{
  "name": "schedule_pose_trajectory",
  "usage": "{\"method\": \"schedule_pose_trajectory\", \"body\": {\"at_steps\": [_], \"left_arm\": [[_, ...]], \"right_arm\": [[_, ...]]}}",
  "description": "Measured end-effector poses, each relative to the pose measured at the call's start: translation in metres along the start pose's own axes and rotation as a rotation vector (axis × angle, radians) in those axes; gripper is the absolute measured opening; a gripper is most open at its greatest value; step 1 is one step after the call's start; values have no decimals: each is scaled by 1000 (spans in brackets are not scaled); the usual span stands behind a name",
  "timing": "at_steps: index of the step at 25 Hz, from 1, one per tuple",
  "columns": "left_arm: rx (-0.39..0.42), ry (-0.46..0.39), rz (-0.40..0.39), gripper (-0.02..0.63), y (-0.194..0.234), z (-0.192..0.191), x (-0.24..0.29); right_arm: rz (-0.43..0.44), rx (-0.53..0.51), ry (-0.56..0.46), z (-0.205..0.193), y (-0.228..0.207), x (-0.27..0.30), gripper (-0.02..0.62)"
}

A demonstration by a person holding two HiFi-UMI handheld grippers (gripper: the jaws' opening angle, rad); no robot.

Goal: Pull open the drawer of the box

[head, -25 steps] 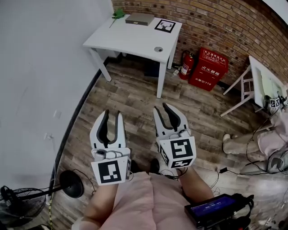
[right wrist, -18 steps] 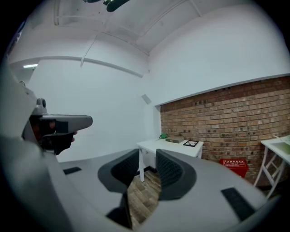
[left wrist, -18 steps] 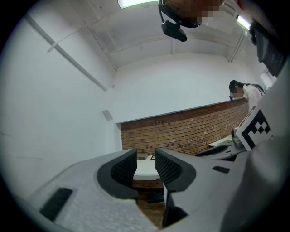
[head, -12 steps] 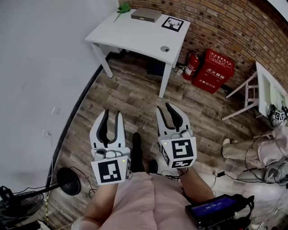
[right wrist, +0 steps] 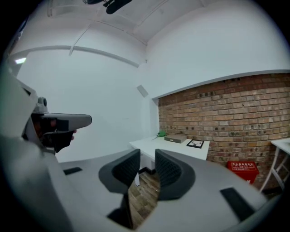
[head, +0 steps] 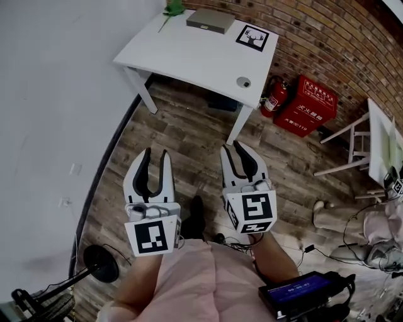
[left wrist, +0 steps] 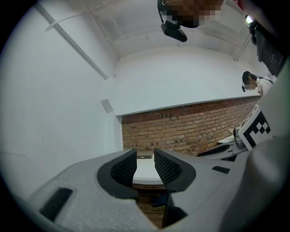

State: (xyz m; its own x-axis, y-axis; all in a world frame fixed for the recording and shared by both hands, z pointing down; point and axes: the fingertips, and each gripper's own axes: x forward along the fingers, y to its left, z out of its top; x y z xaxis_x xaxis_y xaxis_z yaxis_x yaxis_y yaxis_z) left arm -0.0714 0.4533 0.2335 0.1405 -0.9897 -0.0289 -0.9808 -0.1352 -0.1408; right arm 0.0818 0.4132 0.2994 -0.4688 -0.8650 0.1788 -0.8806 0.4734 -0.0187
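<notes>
The box (head: 210,21) is flat and grey and lies at the far edge of a white table (head: 189,56), against the brick wall. It also shows small between the jaws in the left gripper view (left wrist: 145,157) and in the right gripper view (right wrist: 176,138). Both grippers are held level over the wooden floor, well short of the table. My left gripper (head: 155,156) is open and empty. My right gripper (head: 232,149) is open too; its jaws have just been closing a little, with nothing between them.
On the table are a framed deer picture (head: 252,37), a green object (head: 173,9) and a small round item (head: 243,82). A fire extinguisher (head: 275,97) and a red cabinet (head: 310,105) stand right of it. A white chair (head: 349,151) and a seated person (head: 371,226) are at the right.
Both grippers have moved forward together toward the table, which now lies nearer and larger in the head view. The right jaws stand slightly narrower.
</notes>
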Motion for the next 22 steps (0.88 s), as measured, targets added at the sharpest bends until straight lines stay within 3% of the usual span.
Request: {"method": "schedule_pose_trajectory", "body": {"at_steps": [11,22], "left_arm": [[17,-61,-32,123,70,13,86],[-9,-9,-71,118,86,-13,133]], "right_arm": [[-42,-21,-59,48,4,102,94],[-77,-17,-38,48,-6,150,89]]}}
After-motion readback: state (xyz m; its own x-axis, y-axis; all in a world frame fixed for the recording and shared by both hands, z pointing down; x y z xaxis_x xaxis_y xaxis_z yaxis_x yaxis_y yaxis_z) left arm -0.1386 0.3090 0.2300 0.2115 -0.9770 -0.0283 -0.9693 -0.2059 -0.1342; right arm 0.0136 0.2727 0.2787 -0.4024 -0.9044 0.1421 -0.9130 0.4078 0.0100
